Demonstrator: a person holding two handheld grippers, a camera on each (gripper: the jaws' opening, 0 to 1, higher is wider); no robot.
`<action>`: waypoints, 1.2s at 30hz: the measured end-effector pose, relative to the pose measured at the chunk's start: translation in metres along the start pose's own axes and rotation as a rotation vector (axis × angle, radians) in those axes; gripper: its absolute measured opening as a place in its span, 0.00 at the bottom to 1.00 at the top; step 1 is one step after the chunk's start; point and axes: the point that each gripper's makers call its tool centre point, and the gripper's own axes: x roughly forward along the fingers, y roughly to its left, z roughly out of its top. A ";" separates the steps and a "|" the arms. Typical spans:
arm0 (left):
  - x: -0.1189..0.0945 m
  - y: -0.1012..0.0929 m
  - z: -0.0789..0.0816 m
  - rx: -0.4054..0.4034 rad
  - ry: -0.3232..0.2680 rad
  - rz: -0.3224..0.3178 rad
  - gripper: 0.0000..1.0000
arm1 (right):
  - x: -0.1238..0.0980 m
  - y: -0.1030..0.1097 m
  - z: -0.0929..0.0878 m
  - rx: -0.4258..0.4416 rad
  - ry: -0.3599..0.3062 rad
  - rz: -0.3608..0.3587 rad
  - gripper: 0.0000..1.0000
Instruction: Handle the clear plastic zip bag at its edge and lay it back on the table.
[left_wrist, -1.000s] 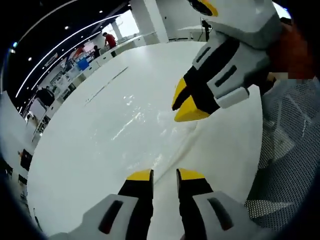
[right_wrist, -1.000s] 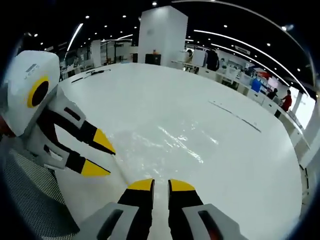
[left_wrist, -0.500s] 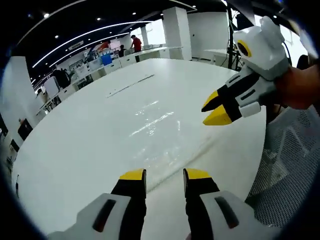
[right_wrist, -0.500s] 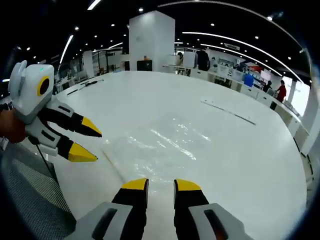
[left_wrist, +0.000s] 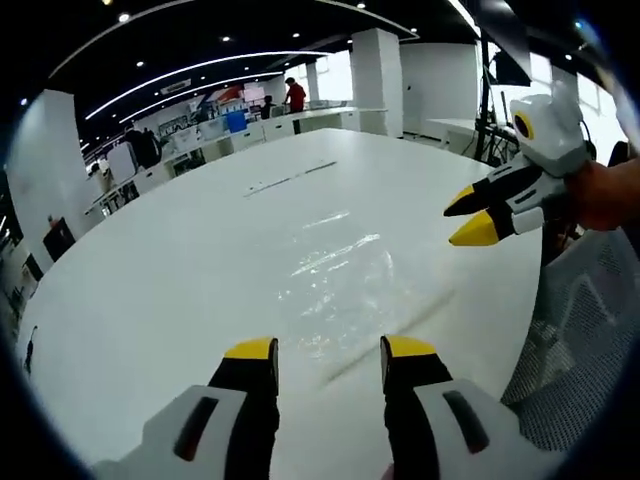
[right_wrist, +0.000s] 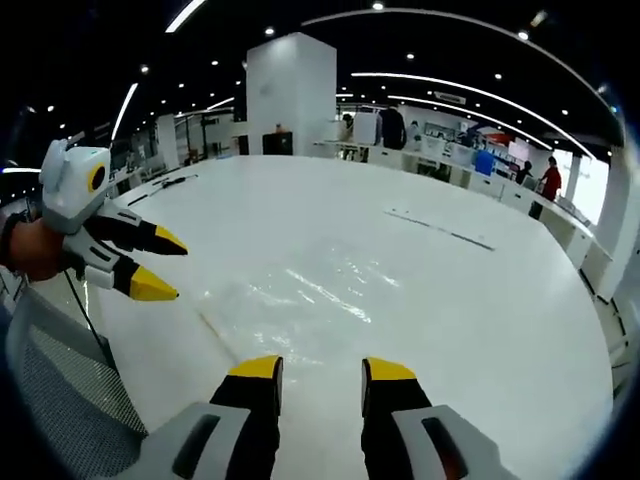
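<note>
Each gripper is built of a white plastic body with black jaws capped in yellow tips. On the left gripper (left_wrist: 329, 352) and the right gripper (right_wrist: 320, 372), dark oblong slots are set into grey-white jaw housings.

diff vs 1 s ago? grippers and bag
Both grippers have pulled back from the clear plastic zip bag and apart from each other: in the left gripper view the right gripper has receded toward the table edge, and in the right gripper view the left gripper likewise. Each view's own jaws now stand wider open and hold nothing. The bag stays flat on the white table.
</note>
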 end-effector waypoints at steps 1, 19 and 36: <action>-0.001 0.000 0.000 -0.004 -0.002 0.001 0.40 | -0.001 0.000 -0.001 0.003 0.000 0.002 0.32; -0.011 0.007 -0.006 -0.067 -0.026 -0.010 0.56 | -0.029 -0.008 -0.008 0.060 -0.035 -0.030 0.47; -0.014 0.004 0.001 -0.085 -0.065 -0.022 0.64 | -0.040 -0.018 -0.010 0.099 -0.063 -0.059 0.57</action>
